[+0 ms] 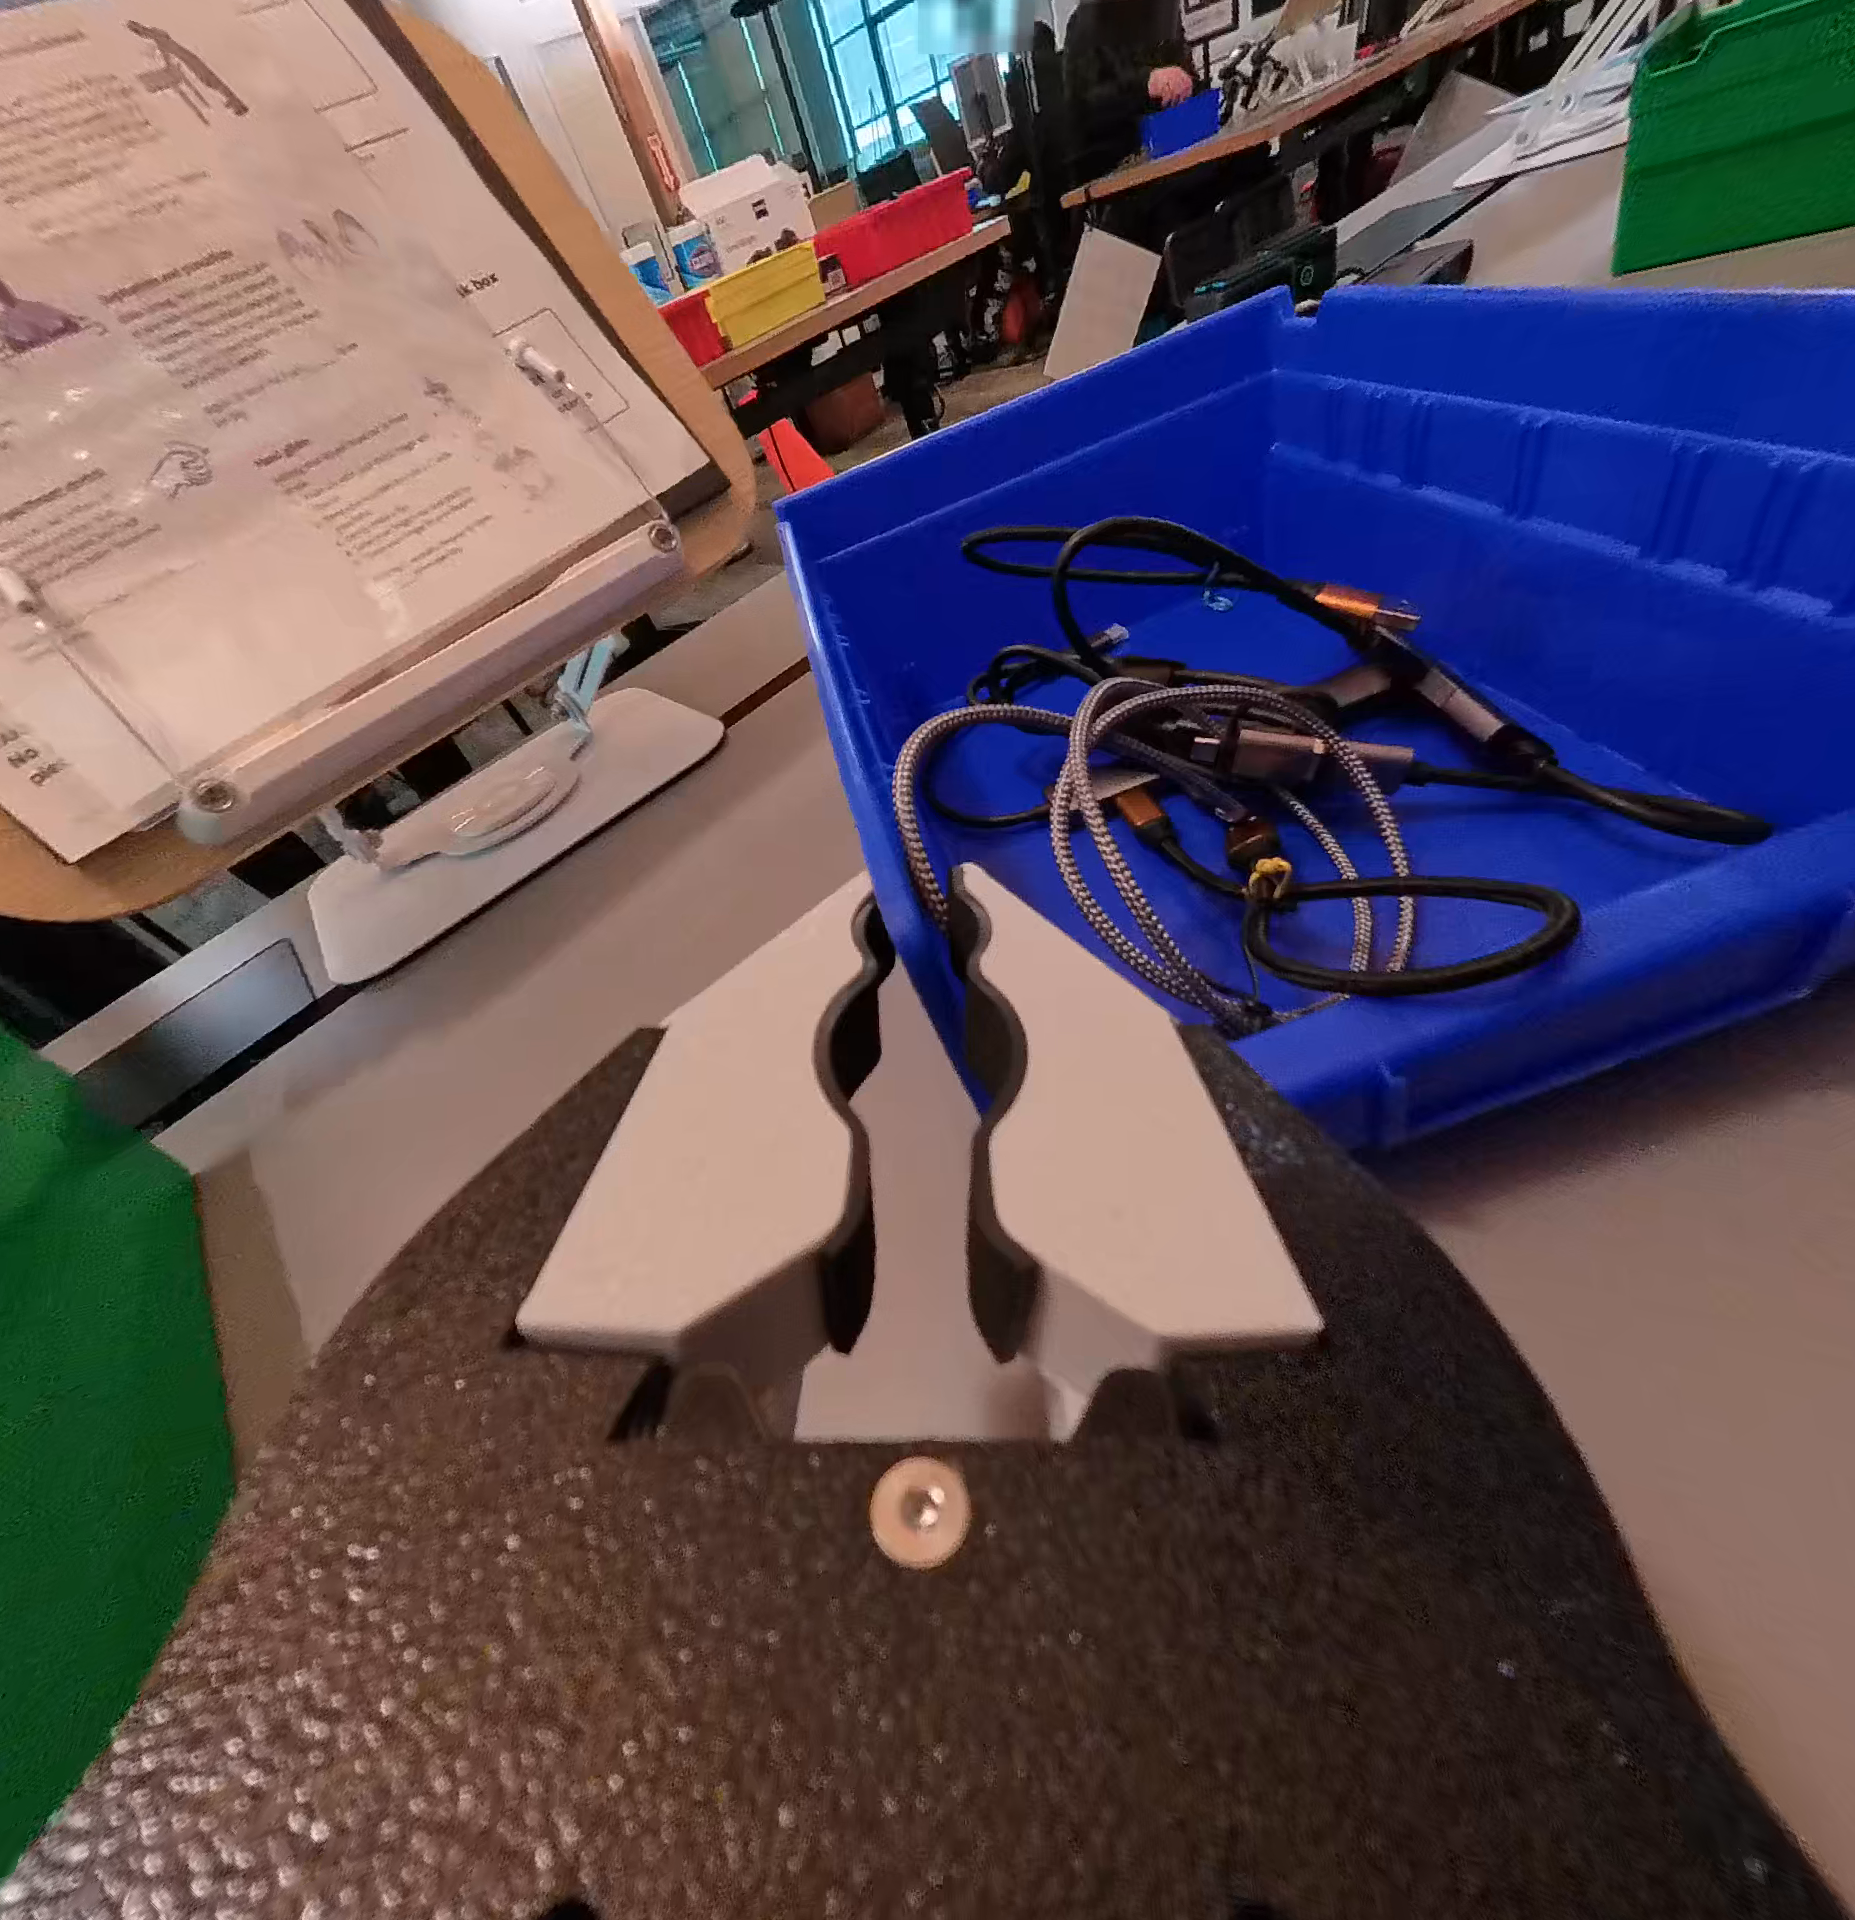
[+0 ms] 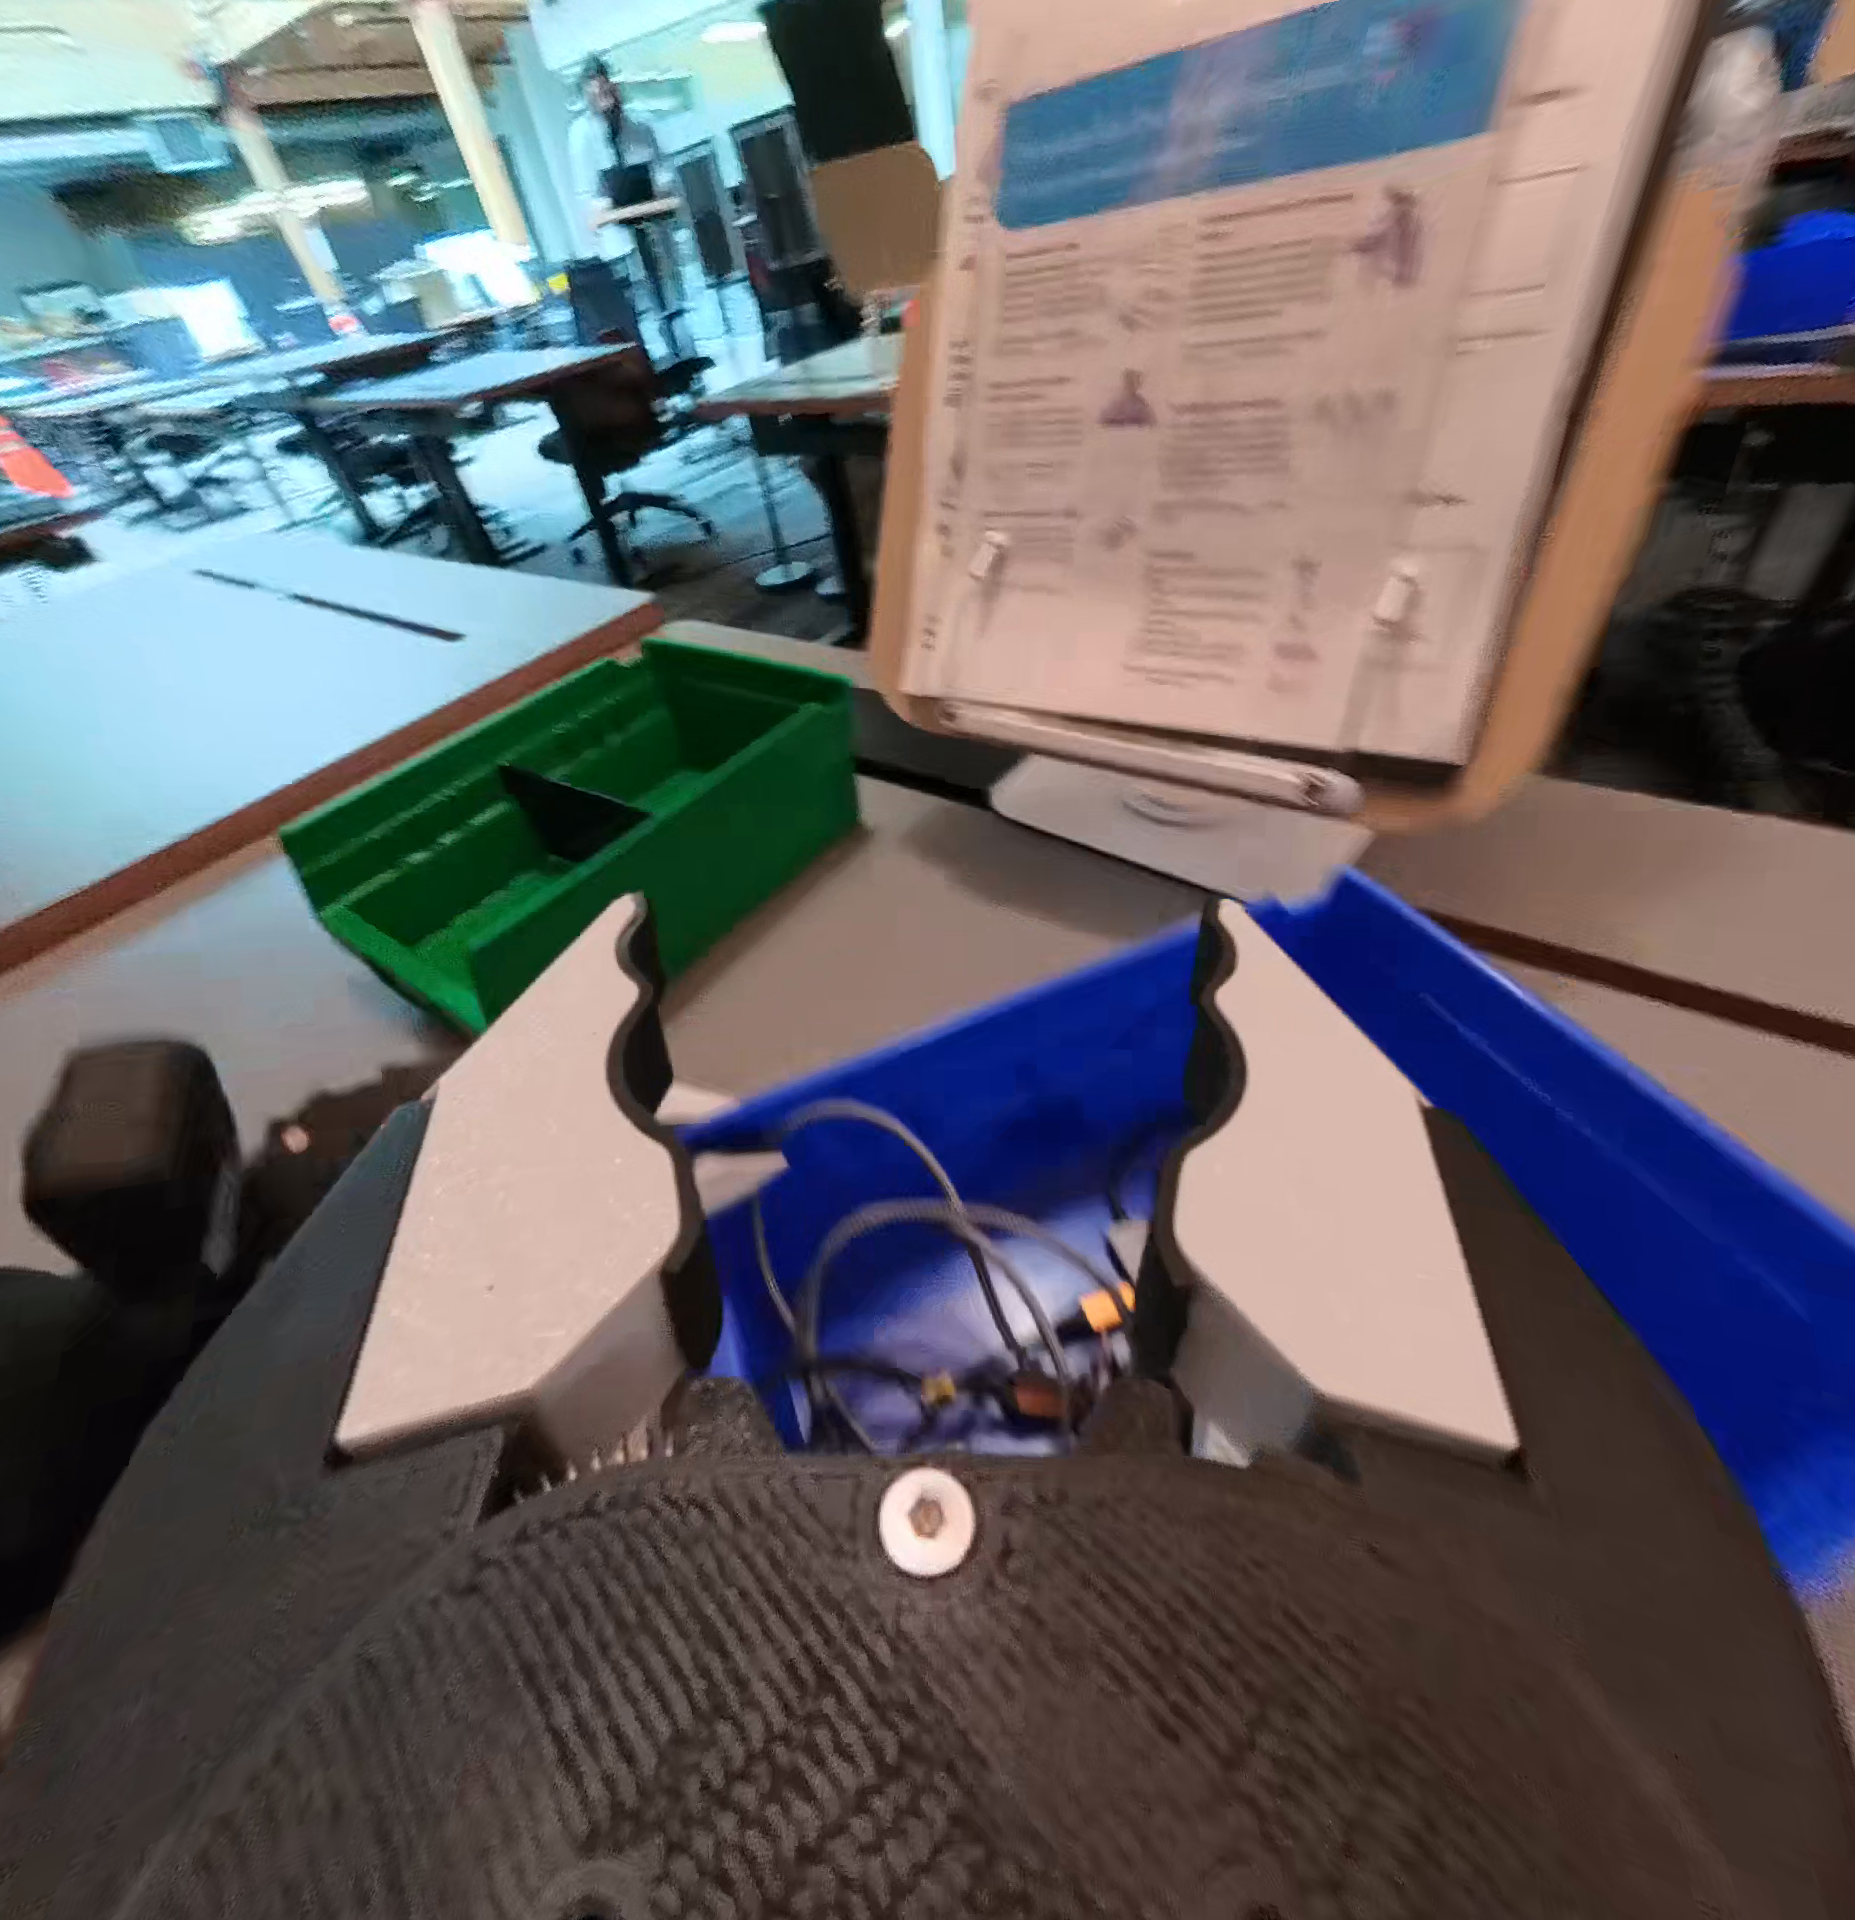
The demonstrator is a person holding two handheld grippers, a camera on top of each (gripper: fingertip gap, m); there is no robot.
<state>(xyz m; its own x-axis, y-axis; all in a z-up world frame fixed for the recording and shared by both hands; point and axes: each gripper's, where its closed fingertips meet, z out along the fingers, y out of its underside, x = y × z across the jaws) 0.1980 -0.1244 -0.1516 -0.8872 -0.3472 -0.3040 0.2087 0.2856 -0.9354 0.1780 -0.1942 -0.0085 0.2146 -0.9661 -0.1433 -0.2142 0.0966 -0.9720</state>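
Holding nothing, your left claw (image 1: 921, 914) has its grey fingers drawn close, with only a narrow wavy slot between the black pads; its tips sit just at the near left corner of the deep blue plastic bin (image 1: 1525, 1070), low and centre in the left view. That low, nearly closed pose suits a tool parked beside the bin rather than reaching in.

Your right claw (image 2: 923, 925) is spread wide and also empty, hanging above the same blue bin (image 2: 1525, 1091), so you look down between its fingers into the bin's floor at lower centre. The wide gap leaves room around whatever lies below.

Inside the bin lies a loose tangle of charging cables (image 1: 1214, 769), some grey braided, some thin black, with metal and orange plug ends. The high walls keep the heap from sliding onto the grey counter (image 1: 611, 997).

Farther out, a green plastic divided bin (image 2: 590, 831) sits at centre left of the right view, apart from the blue one, its compartments apparently bare apart from a black divider. At upper right of that view, a printed sheet on a tilted wooden stand (image 2: 1214, 416) faces you, angled for reading.
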